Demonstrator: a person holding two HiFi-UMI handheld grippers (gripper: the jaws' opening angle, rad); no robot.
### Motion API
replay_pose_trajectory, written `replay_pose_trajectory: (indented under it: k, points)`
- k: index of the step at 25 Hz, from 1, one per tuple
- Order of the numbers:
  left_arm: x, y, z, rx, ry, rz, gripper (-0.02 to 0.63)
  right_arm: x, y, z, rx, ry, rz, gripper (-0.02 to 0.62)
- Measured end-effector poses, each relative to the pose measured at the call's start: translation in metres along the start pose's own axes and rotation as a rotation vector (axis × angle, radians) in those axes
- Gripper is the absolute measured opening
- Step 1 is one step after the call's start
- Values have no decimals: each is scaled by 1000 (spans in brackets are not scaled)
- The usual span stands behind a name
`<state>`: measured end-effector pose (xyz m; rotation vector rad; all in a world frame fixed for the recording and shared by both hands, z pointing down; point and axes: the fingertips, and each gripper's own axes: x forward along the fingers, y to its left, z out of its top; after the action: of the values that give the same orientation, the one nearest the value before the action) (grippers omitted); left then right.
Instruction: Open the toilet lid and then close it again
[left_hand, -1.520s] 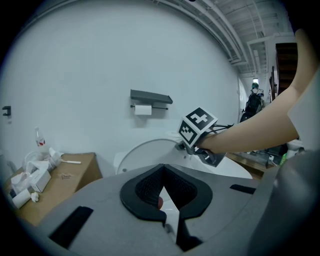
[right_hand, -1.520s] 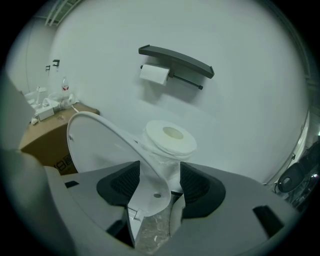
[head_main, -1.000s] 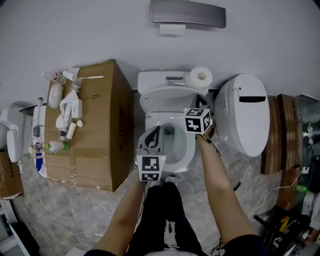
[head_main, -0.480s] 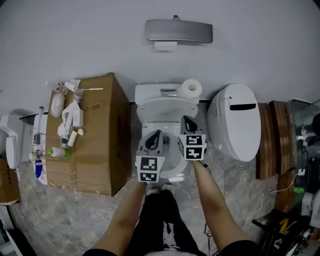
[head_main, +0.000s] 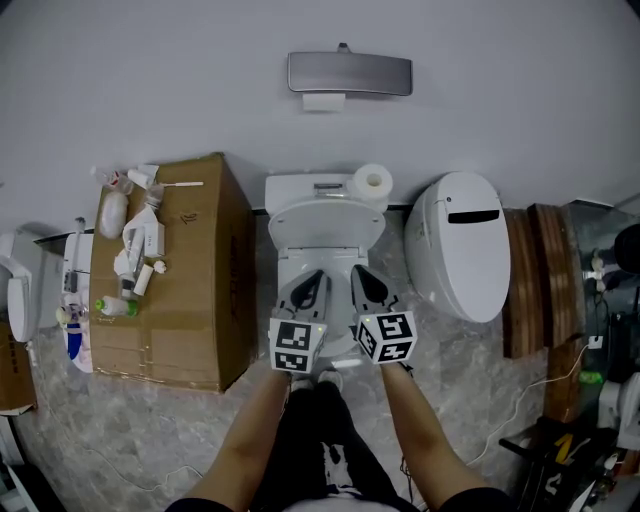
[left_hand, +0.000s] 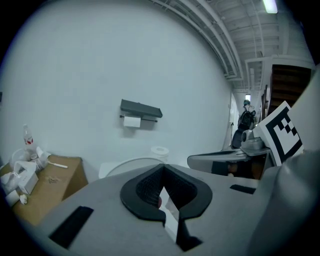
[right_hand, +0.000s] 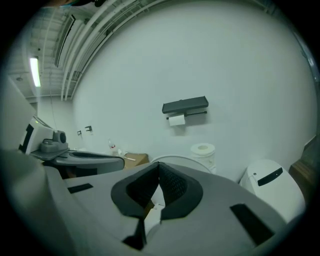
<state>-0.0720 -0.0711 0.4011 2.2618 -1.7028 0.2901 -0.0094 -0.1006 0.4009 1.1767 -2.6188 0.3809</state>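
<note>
Toilet lid: up, leaning back against the cistern, bowl uncovered.
Right tongs: drawn back from the lid's side a moment ago, now beside the left tongs over the bowl's front.
Both tongs: closed, gripping nothing.
Opening looks done; closing remains.

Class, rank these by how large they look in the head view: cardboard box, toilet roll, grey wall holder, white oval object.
1. cardboard box
2. white oval object
3. grey wall holder
4. toilet roll
The holder, mounted higher, may look larger through nearness.
</note>
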Motion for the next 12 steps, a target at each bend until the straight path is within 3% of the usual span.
replay_pose_trajectory:
  k: [12]
  points:
    - [-17, -17, 3, 0, -10, -18, 5, -29, 28, -7, 36, 10, 60, 6]
